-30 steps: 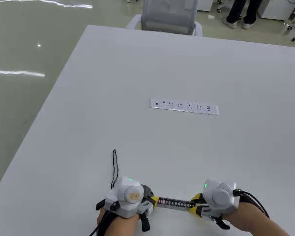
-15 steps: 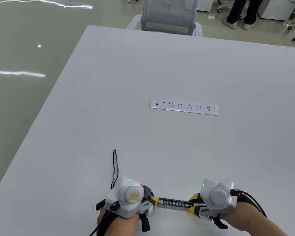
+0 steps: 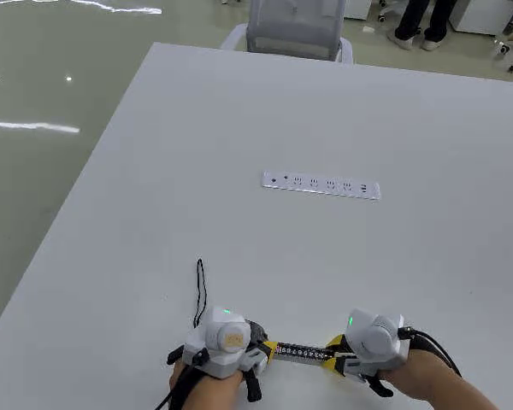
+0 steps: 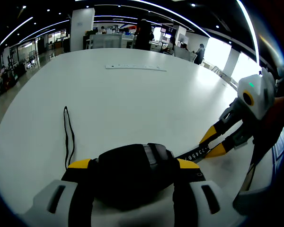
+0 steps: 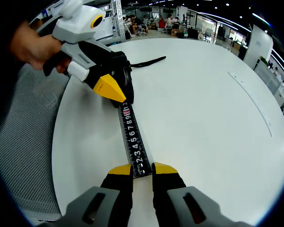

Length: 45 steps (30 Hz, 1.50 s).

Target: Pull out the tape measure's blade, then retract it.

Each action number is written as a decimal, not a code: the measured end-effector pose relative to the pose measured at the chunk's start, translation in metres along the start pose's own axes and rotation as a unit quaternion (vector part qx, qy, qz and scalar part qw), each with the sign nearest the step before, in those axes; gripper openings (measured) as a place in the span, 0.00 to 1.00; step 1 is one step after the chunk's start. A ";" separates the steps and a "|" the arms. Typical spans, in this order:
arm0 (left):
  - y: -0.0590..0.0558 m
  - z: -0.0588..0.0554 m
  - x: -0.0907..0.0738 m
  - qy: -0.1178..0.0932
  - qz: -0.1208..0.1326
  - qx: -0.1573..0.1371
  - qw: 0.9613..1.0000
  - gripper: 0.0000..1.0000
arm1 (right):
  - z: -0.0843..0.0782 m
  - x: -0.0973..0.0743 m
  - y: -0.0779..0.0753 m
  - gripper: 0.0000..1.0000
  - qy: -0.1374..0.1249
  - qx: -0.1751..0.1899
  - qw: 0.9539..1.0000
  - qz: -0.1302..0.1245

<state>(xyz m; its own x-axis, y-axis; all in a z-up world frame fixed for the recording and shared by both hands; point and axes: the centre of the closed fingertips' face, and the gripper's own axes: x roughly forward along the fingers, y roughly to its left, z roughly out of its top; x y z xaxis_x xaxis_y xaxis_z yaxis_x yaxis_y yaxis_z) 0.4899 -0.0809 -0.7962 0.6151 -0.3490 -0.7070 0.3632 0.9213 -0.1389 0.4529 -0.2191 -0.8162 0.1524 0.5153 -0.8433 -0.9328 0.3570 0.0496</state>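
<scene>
Nearest the person, the left gripper point(image 4: 133, 163) has its jaws spread wide around the black tape measure case point(image 4: 132, 182) and clamps it at the front edge of the white table point(image 3: 239, 128). Just to its right, the right gripper point(image 5: 142, 170) has its jaws drawn narrow and pinches the free end of the blade point(image 5: 131, 137). The blade lies flat on the table between the two, with only a short numbered stretch showing.

Over the last second the right gripper has crept slightly toward the case and the exposed stretch looks a touch shorter. This suggests the pull-out is finished and the blade is being fed back in, with little left to retract.

Beyond the case, its black wrist strap point(image 3: 200, 290) trails across the table. A white power strip point(image 3: 321, 185) lies mid-table, an office chair point(image 3: 295, 26) stands at the far edge, and a person's legs point(image 3: 415, 21) are behind it.
</scene>
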 end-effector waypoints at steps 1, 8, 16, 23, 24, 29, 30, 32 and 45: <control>0.000 0.000 0.000 0.000 0.000 0.000 1.000 0.65 | 0.000 0.000 0.000 0.14 0.000 -0.001 1.000 0.000; 0.000 0.000 0.000 0.000 -0.001 0.000 1.000 0.65 | 0.004 0.003 0.002 0.14 0.002 -0.004 1.000 0.001; 0.001 0.000 0.002 0.001 -0.001 0.000 1.000 0.66 | 0.007 0.005 0.001 0.14 0.001 -0.004 1.000 0.002; 0.000 0.000 0.001 0.001 -0.001 0.000 1.000 0.65 | 0.010 0.006 0.003 0.14 0.001 -0.004 1.000 0.003; 0.000 0.000 0.001 0.001 -0.002 0.000 1.000 0.65 | 0.011 0.006 0.003 0.14 0.000 -0.004 1.000 0.003; 0.000 0.000 0.001 0.001 -0.002 -0.001 1.000 0.66 | 0.013 0.009 0.005 0.14 0.000 -0.005 1.000 0.004; 0.000 0.000 0.001 0.001 -0.002 -0.001 1.000 0.66 | 0.014 0.008 0.005 0.14 0.000 -0.006 1.000 0.003; 0.000 0.000 0.001 0.001 -0.002 -0.001 1.000 0.66 | 0.014 0.010 0.004 0.14 0.000 -0.007 1.000 0.003; 0.001 0.000 0.001 0.000 -0.003 -0.002 1.000 0.66 | 0.021 0.015 0.006 0.14 -0.002 -0.011 1.000 0.006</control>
<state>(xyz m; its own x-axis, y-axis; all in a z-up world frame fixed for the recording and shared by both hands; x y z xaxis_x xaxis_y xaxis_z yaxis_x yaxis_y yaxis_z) 0.4909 -0.0804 -0.7970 0.6130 -0.3540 -0.7063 0.3636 0.9201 -0.1456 0.4567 -0.1927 -0.8170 0.1427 0.5232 -0.8402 -0.9415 0.3336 0.0478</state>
